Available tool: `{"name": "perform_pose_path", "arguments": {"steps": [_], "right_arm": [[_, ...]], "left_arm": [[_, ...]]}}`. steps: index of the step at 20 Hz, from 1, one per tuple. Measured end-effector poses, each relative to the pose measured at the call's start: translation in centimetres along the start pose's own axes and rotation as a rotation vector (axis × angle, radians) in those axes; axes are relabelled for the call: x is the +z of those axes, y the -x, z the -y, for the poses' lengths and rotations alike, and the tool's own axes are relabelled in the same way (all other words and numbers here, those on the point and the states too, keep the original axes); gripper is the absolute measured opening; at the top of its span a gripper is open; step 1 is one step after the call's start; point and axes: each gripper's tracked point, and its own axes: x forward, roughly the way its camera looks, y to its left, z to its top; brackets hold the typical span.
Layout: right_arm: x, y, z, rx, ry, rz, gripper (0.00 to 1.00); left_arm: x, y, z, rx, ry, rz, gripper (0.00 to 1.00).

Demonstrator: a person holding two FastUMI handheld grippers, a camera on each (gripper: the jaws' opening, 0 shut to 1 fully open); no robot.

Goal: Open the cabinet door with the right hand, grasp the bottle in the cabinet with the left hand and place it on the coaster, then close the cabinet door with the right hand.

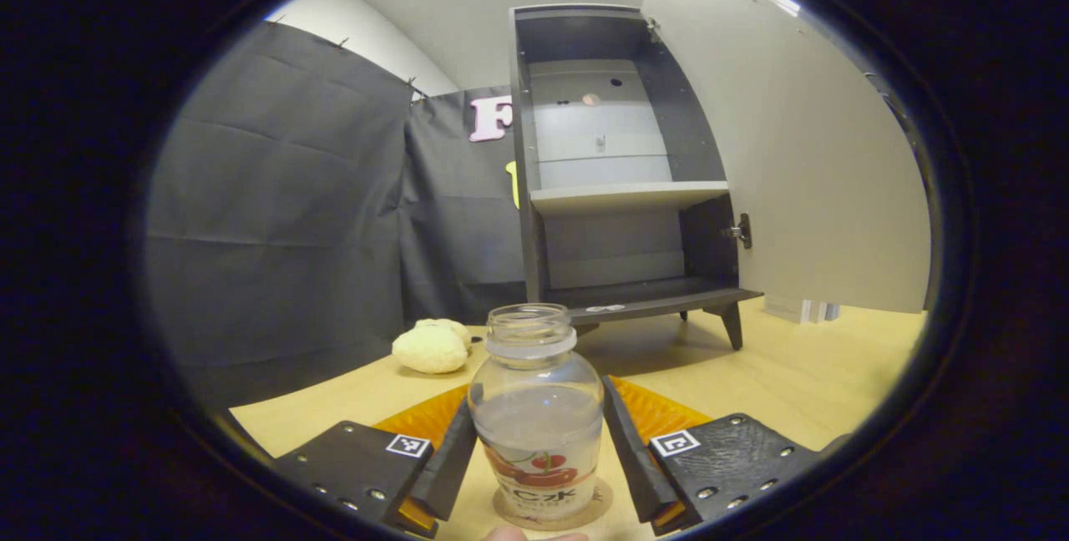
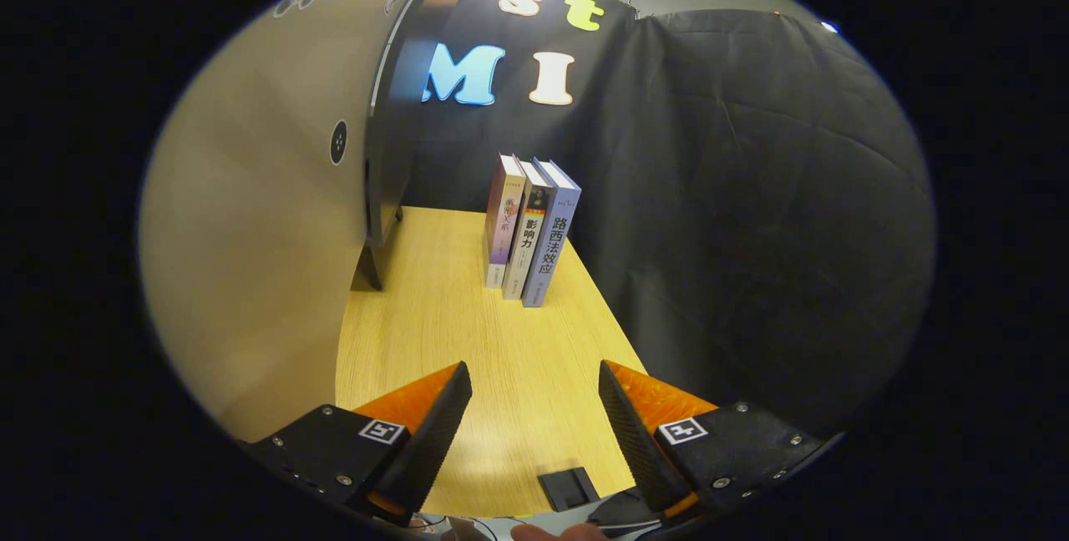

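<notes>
Bottle: in the left gripper view a clear glass bottle (image 1: pixel 535 407), uncapped, with a fruit-printed label, stands upright at 6 o'clock, low in the middle of the picture.
Coaster: a round brown coaster (image 1: pixel 553 514) lies under the bottle; its rim shows around the bottle's base on the wooden table (image 1: pixel 793 374).
Left gripper: the left gripper (image 1: pixel 539 445) flanks the bottle with one finger on each side. The left finger looks to touch the glass; the right one stands right at it or just off. I cannot tell whether both press on it.
Cabinet: the dark cabinet (image 1: pixel 622 165) stands at 12 o'clock beyond the bottle, on short legs, with a pale shelf across its middle.
Cabinet door: the pale cabinet door (image 1: pixel 793 149) is swung wide open toward 2 o'clock. In the right gripper view it is the big pale panel at 9 o'clock.
Right gripper: the right gripper (image 2: pixel 534 424) has its fingers well apart, with bare table between them.
Books: three books (image 2: pixel 530 232) stand upright together at 12 o'clock of the right gripper, against the black cloth wall.
Other: a cream plush lump (image 1: pixel 432 346) lies on the table at 10 o'clock of the bottle.
</notes>
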Motion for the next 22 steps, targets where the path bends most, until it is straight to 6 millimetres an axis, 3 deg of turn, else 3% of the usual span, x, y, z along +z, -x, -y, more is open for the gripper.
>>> {"name": "perform_pose_path", "arguments": {"steps": [3, 4, 5, 9, 15, 18, 22], "right_arm": [[-0.1, 0.1, 0.0, 0.0, -0.004, -0.004, 0.94], [-0.1, -0.1, -0.1, 0.002, -0.004, -0.01, 0.94], [-0.2, 0.1, -0.3, 0.009, -0.011, -0.014, 0.94], [0.5, 0.5, -0.6, 0.009, -0.017, 0.003, 0.94], [0.0, 0.9, -0.2, -0.004, -0.083, -0.009, 0.94], [0.9, 1.5, -0.3, -0.002, -0.14, 0.005, 0.94], [2.4, 2.4, 0.1, -0.008, -0.181, 0.064, 0.94]], "left_arm": [[0.5, 0.3, 0.0, -0.012, 0.016, 0.01, 0.8], [0.4, 0.3, -0.2, -0.006, 0.013, 0.004, 0.85], [0.6, 0.3, -0.3, 0.001, 0.017, 0.001, 0.8], [0.7, 0.9, -0.8, 0.025, 0.064, -0.02, 0.8], [2.6, 1.3, -1.3, 0.04, 0.077, -0.008, 0.8], [4.2, 1.8, -1.1, 0.009, 0.071, 0.001, 0.8], [7.9, 2.2, 0.2, -0.019, 0.083, 0.014, 0.8]]}}
